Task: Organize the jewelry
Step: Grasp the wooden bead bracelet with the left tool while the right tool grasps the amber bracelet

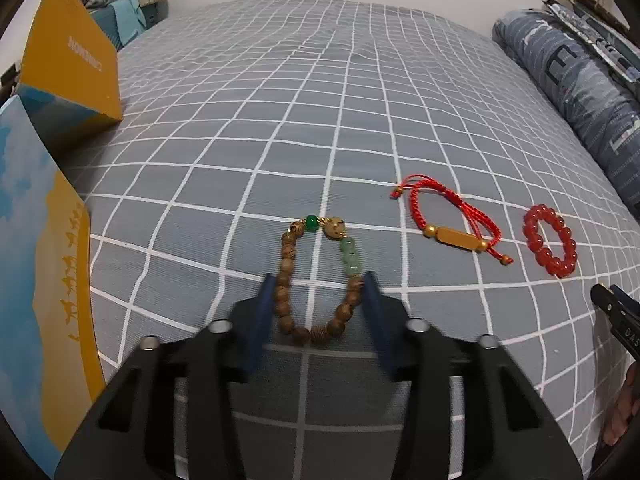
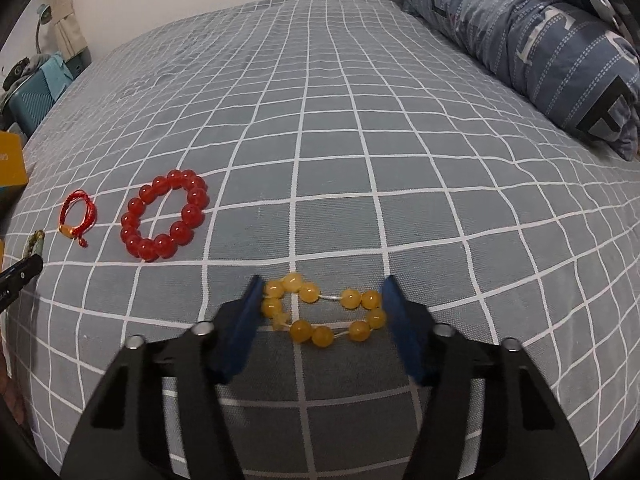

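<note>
A brown wooden bead bracelet (image 1: 316, 276) with green beads lies on the checked bedsheet, its near half between the blue pads of my open left gripper (image 1: 320, 286). A red cord bracelet (image 1: 452, 220) and a red bead bracelet (image 1: 551, 240) lie to its right; both also show in the right wrist view, the cord one (image 2: 78, 218) left of the bead one (image 2: 166, 214). A yellow bead bracelet (image 2: 324, 312) lies between the pads of my open right gripper (image 2: 322, 290). Neither gripper holds anything.
An open yellow and blue box (image 1: 68, 72) with its lid (image 1: 36, 280) stands at the left on the bed. A rolled blue quilt (image 2: 540, 40) lies along the right side. The checked sheet (image 1: 320, 100) stretches beyond the jewelry. The other gripper's tip (image 1: 616, 316) shows at the right edge.
</note>
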Tool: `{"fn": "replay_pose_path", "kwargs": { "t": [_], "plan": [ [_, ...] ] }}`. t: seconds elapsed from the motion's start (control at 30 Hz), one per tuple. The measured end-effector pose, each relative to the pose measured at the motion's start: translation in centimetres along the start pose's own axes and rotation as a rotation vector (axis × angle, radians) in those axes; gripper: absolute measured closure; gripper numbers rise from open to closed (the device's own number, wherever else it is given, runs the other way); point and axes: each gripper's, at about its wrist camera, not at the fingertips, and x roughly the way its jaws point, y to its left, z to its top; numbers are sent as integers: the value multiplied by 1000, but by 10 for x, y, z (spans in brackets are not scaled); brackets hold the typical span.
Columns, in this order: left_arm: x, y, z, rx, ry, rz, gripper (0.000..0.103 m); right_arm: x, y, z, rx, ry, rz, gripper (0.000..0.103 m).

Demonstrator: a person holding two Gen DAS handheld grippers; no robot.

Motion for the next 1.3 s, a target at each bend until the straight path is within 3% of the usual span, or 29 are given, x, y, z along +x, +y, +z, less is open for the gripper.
{"fn": "replay_pose_path", "kwargs": {
  "t": [0.03,0.07,0.1,0.13,0.8,1.3],
  "plan": [
    [-1,-1,0,4,1,-1,82,-1,1,0,-6,-3,-1,70],
    [-2,-1,0,5,-1,-1,87,-2,1,-1,-8,-4,-6,86],
    [-3,-1,-1,7,-4,-1,96,-2,1,-1,-8,-4,-10,93],
    [-3,-1,-1,12,-8,2,96,-3,1,-1,-7,-5,-9,94],
    [-24,-2,1,9,-43,-29,96,-25,-1,1,15,-57,-5,94],
    [-72,-7,4,11,-100,-47,96,-73,5,5,8,-127,4,94]
  ]
}}
